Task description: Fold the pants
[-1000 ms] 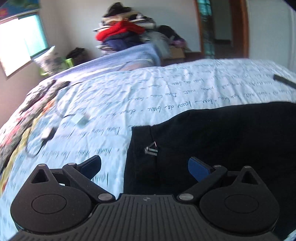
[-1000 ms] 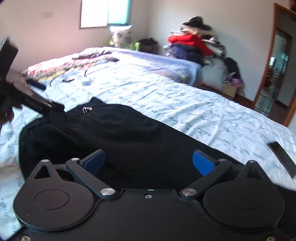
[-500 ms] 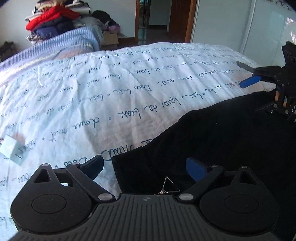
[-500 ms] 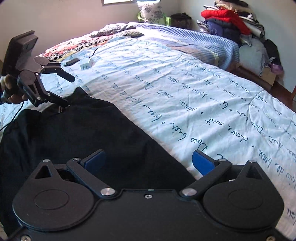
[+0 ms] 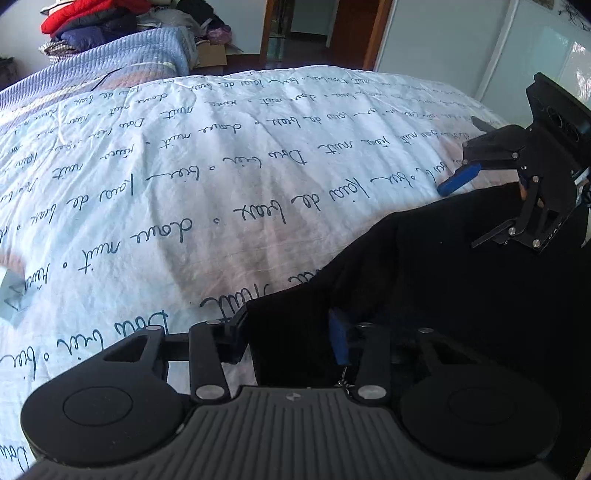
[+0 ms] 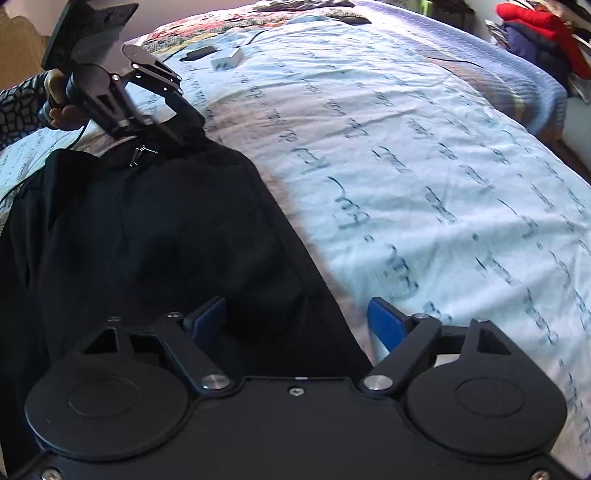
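The pants point(image 6: 147, 240), black, lie spread on the bed point(image 5: 258, 166), on a pale blue sheet printed with lines of handwriting, with their long edge running diagonally across the right wrist view. The left gripper point(image 5: 291, 332) sits at the waistband corner, its jaws drawn in and clamped on the black cloth — a blue pad point(image 5: 338, 339) presses the fabric from one side while the other finger is at the cloth's edge on the sheet side, and a small metal clasp point(image 5: 344, 380) hangs just below. In the right wrist view the same gripper shows held in a hand point(image 6: 61, 99), its fingers meeting the lifted corner of the pants. The right gripper point(image 6: 299, 321) is low over the pants' edge farther along, jaws apart, one blue pad over the dark cloth and the other over the sheet — nothing held between them. Near the head of the bed lie a small white box point(image 6: 229, 59) and a dark flat device point(image 6: 199, 52), well apart from the pants. A heap of clothes point(image 5: 92, 22) is piled beyond the bed.
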{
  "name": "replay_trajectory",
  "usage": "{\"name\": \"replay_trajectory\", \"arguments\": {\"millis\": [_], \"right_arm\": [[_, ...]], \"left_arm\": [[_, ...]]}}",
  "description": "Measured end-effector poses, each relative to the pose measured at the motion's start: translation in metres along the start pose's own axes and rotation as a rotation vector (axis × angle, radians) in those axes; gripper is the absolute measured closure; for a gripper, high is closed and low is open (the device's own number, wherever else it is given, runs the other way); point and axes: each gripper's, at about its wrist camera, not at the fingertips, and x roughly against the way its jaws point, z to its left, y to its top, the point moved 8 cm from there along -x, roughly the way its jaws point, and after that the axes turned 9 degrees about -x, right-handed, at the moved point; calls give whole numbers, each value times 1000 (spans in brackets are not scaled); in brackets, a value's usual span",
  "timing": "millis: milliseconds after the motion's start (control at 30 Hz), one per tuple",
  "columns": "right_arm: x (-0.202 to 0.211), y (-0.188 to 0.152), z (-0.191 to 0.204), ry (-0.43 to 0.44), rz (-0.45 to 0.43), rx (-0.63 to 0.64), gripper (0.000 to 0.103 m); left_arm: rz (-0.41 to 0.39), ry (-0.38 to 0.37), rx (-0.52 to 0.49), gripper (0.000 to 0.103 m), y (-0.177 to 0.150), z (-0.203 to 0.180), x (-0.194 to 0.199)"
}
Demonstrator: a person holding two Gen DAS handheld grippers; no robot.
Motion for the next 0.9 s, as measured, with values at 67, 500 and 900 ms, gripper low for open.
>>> {"name": "replay_trajectory", "arguments": {"millis": [67, 500, 900], "right_arm": [[-1, 3, 9, 38, 20, 4, 56], [5, 31, 8, -280, -82, 80, 97], [7, 28, 25, -346, -110, 131, 88]], "left_arm": [[-52, -5, 25, 71, 3, -3, 6], [-126, 193, 151, 89, 22, 26, -4], [-151, 260, 88, 89, 22, 16, 3]]}}
